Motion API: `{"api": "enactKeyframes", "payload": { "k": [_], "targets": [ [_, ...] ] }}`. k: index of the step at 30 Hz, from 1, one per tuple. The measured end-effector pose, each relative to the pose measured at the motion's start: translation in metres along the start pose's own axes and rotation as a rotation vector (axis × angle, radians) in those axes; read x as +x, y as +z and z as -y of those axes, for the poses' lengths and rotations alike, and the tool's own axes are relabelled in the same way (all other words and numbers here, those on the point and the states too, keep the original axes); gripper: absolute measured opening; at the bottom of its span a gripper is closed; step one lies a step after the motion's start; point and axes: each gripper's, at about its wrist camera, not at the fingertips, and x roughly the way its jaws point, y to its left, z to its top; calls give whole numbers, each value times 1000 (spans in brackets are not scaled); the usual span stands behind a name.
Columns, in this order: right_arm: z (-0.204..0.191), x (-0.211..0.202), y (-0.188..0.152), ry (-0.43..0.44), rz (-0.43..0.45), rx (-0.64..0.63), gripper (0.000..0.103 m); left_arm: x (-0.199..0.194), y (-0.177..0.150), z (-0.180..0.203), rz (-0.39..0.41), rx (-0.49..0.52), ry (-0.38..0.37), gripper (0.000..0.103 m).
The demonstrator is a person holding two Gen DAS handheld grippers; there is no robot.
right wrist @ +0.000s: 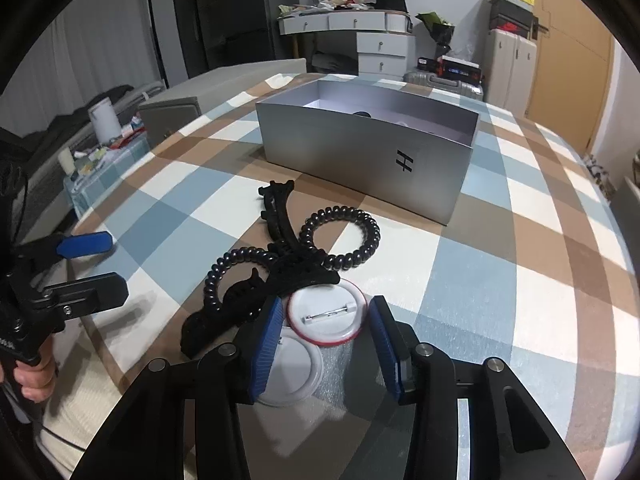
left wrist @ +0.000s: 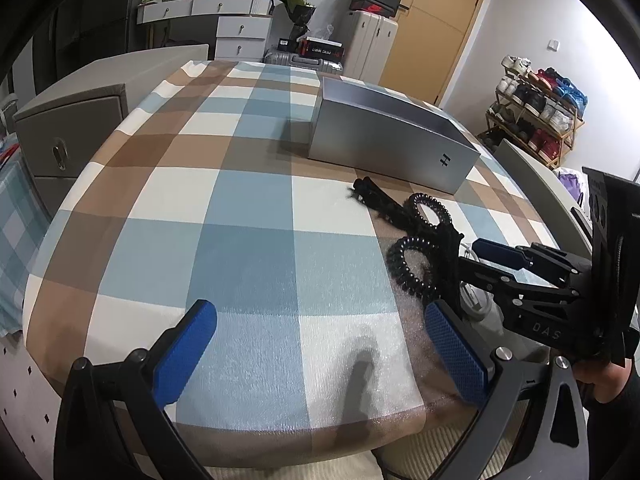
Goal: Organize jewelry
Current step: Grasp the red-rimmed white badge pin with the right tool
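An open silver box (right wrist: 360,156) stands on the checked tablecloth; small items lie inside, mostly hidden; it also shows in the left wrist view (left wrist: 384,136). In front of it lie two black spiral hair ties (right wrist: 340,236) (left wrist: 412,268) and black hair clips (right wrist: 280,216) (left wrist: 380,200). Two round pin badges lie face down: a red-rimmed one (right wrist: 325,318) and a white one (right wrist: 294,372). My right gripper (right wrist: 326,344) is open, its pads either side of the red-rimmed badge. My left gripper (left wrist: 320,352) is open and empty over bare cloth, left of the pile.
The table's near edge runs just below both grippers. A grey cabinet (left wrist: 68,136) stands to the left, a shoe rack (left wrist: 536,116) to the right, drawers and suitcases behind. A cluttered side table (right wrist: 104,148) sits low at left.
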Motion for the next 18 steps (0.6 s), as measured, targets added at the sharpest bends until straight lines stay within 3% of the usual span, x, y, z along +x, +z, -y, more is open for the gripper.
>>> {"api": "enactKeyframes", "payload": {
  "k": [9,18],
  "targets": [
    [-3,2,1,-34,-10,-19,41,-1,-1,5,-6,23,3,102],
    [26,-28,-15,4,46,105,41,-6,0,31,-6,103,-46,102]
  ]
}}
